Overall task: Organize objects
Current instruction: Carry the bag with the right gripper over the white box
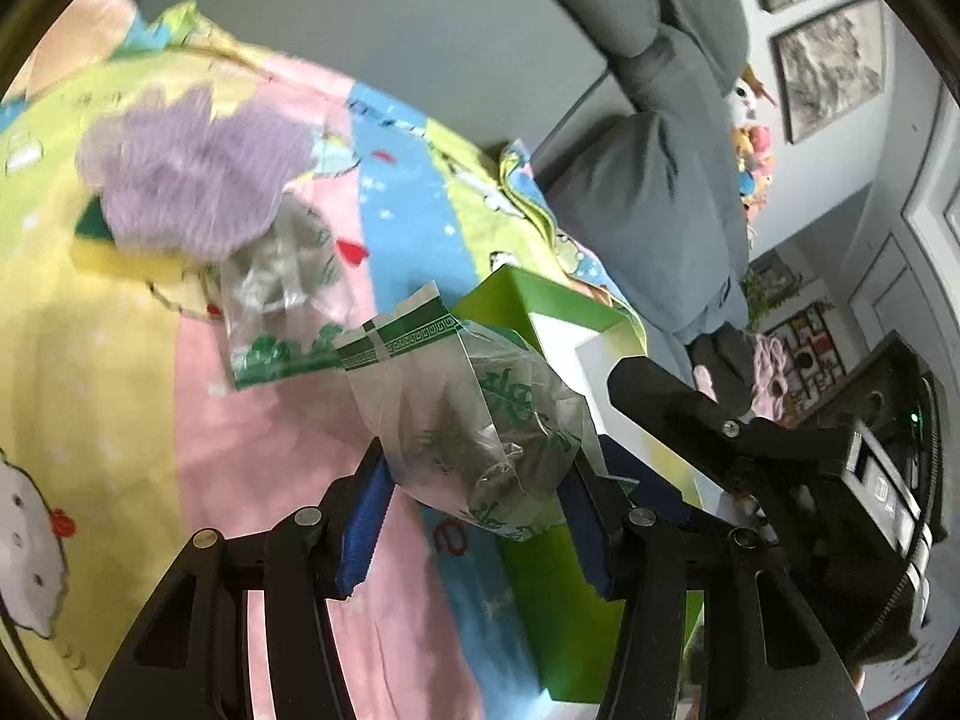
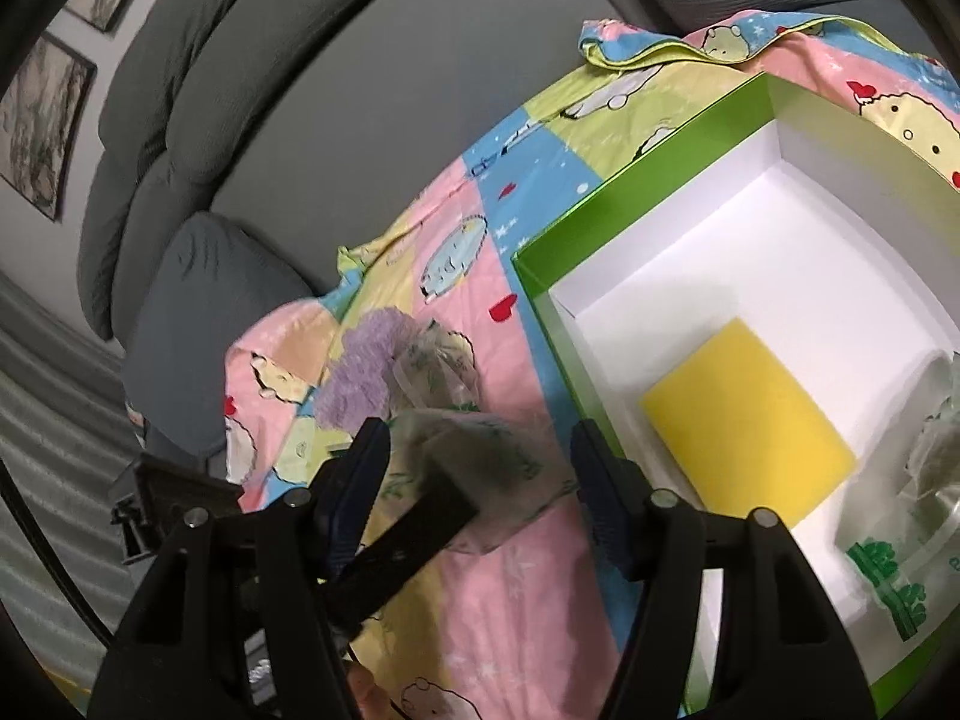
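My left gripper is shut on a clear plastic bag with green print and something dark inside, held just above the sheet beside the green box. The same bag shows in the right wrist view, beyond my right gripper, which stands open and grips nothing. The box has a white inside holding a yellow sponge and another printed bag. A purple fluffy cloth lies on the sheet over a second yellow sponge, with one more printed bag next to it.
Everything rests on a cartoon-print sheet in pink, blue and yellow. Grey sofa cushions rise behind it, with framed pictures on the wall. My right gripper's finger reaches in over the box from the right.
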A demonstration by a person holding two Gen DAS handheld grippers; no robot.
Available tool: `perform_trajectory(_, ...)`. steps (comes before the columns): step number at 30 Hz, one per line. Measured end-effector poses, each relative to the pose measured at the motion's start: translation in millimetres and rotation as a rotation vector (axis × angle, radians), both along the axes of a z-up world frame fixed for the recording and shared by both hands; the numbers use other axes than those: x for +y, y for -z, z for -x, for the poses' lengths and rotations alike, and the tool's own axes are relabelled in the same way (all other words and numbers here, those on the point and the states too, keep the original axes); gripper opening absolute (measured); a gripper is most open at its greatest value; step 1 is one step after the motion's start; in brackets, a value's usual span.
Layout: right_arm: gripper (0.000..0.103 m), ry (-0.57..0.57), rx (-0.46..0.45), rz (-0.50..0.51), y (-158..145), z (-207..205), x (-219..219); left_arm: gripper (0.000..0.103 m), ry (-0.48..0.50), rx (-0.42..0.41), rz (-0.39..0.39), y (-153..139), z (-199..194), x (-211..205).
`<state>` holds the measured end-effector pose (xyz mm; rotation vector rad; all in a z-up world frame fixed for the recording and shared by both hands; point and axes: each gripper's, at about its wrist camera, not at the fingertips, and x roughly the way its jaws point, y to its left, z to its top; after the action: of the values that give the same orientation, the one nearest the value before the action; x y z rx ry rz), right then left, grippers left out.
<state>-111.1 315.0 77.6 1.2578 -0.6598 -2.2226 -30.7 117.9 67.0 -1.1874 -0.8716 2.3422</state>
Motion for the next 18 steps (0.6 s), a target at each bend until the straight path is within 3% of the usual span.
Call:
perform_trajectory(10, 0.061, 0.006, 0.097, 0.072, -21, -12, 13, 0.055, 0.065, 0.161, 0.17, -51, -3, 32)
perform_trajectory(18, 0.06, 0.147, 0.13, 0.128, -29, -21, 58, 0.055, 0.19, 0.205, 0.203, -59, 11, 79)
